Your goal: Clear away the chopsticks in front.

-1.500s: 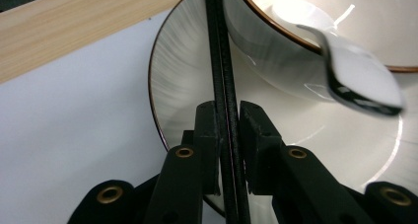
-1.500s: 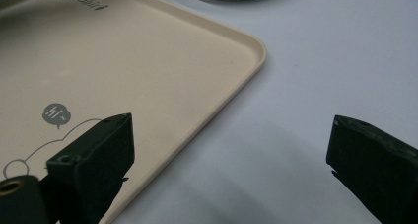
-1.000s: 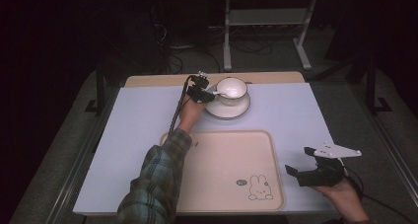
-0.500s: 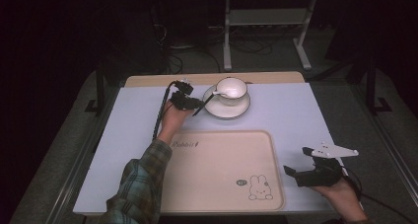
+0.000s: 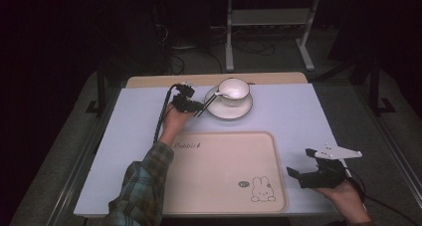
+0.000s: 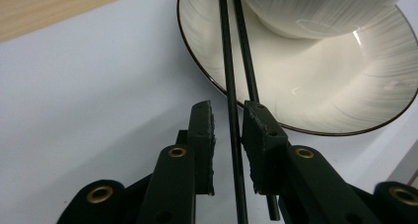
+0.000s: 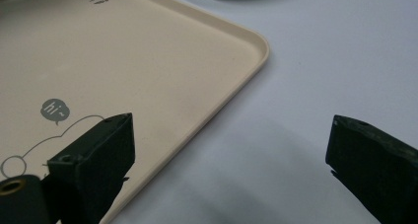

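A pair of dark chopsticks (image 5: 208, 102) lies slanted with its tips on the rim of a white saucer (image 5: 230, 112) that carries a white cup (image 5: 234, 89). My left gripper (image 5: 195, 106) sits just left of the saucer. In the left gripper view the chopsticks (image 6: 227, 61) run between the jaws of the left gripper (image 6: 226, 110), which have just been closing; a small gap still shows beside the left pad. The saucer (image 6: 320, 86) and cup (image 6: 305, 12) lie straight ahead. My right gripper (image 5: 301, 162) rests open at the tray's right edge, and the right gripper (image 7: 231, 130) has nothing between its jaws.
A beige tray (image 5: 276, 161) with a rabbit drawing lies at the front middle of the pale table cover (image 5: 308, 116); its corner (image 7: 256, 41) shows in the right gripper view. A wooden strip (image 5: 159, 80) runs along the table's far edge. A metal rack (image 5: 268, 17) stands on the floor behind.
My left gripper has drawn back to the left from the cup, along the chopsticks, to beside the saucer. The right gripper has stayed put.
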